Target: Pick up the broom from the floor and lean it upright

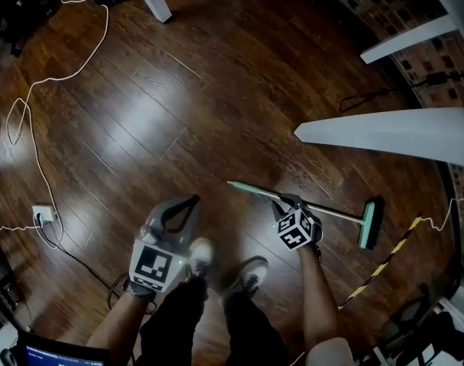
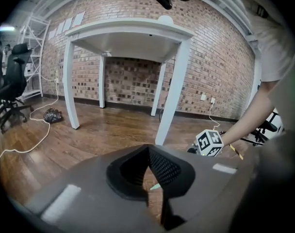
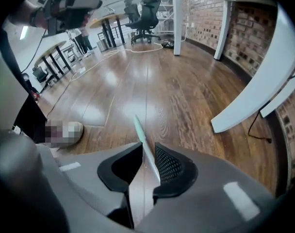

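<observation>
So the broom [image 1: 323, 210] is lying flat on the floor [image 1: 178, 105], which is glossy dark wood planks. It's got a skinny round pale-green handle [image 3: 143, 142] and a flat green bar of dark bristles for a head [image 1: 372, 223]. Both grippers are smooth grey shells with black pads inside, and the pads have a dimpled grid texture. The right gripper [image 3: 146, 154] is right over the broom handle, about a third of the way along from the free tip. Its jaws are partly apart with the handle running between them. The stick sits close against one pad with a clear gap on the other side, so it's not clamped. That forearm reaches straight down, gripper pointing steeply at the floor, marker cube [image 1: 295, 229] facing up. The left gripper [image 2: 148, 161] hangs just off the broom's free tip, tilted forward and down. Its jaws are open in a narrow V with nothing in them. A white table edge [image 1: 385, 132] is just beyond the broom.
</observation>
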{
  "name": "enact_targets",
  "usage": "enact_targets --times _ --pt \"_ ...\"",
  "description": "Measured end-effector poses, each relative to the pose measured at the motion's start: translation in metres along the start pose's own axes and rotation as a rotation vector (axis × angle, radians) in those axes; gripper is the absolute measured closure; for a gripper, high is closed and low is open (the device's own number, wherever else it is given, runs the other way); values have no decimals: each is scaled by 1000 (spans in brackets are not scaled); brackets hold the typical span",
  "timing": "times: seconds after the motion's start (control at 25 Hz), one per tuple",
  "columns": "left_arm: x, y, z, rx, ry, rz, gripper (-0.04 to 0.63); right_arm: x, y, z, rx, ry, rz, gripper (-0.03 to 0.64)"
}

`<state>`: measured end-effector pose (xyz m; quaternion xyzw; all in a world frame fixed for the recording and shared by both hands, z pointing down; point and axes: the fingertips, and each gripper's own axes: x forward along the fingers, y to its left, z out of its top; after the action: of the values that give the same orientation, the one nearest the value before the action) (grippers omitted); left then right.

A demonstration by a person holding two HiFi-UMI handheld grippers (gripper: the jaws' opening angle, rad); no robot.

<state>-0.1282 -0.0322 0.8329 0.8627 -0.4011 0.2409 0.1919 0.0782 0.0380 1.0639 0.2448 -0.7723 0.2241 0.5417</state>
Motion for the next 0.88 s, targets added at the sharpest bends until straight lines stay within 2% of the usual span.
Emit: enact_targets --times 0.24,0.44,0.52,0.72,0.8,0.88 --pt "5 -12 -52 -9 45 -29 595 67 2 -36 -109 123 -36 523" --pt "3 -20 -79 -9 78 -27 595 97 2 -50 -225 163 -38 525" --pt "4 -21 -85 -5 88 -28 595 102 0 -51 -248 167 -35 499" --pt "8 -26 -86 3 87 -25 595 110 1 -53 -302 189 -23 488" --pt "9 -29 -85 12 81 -28 595 112 3 -54 -321 206 -13 491" --pt "9 -32 -85 18 76 -30 595 113 6 -55 -356 212 -15 523"
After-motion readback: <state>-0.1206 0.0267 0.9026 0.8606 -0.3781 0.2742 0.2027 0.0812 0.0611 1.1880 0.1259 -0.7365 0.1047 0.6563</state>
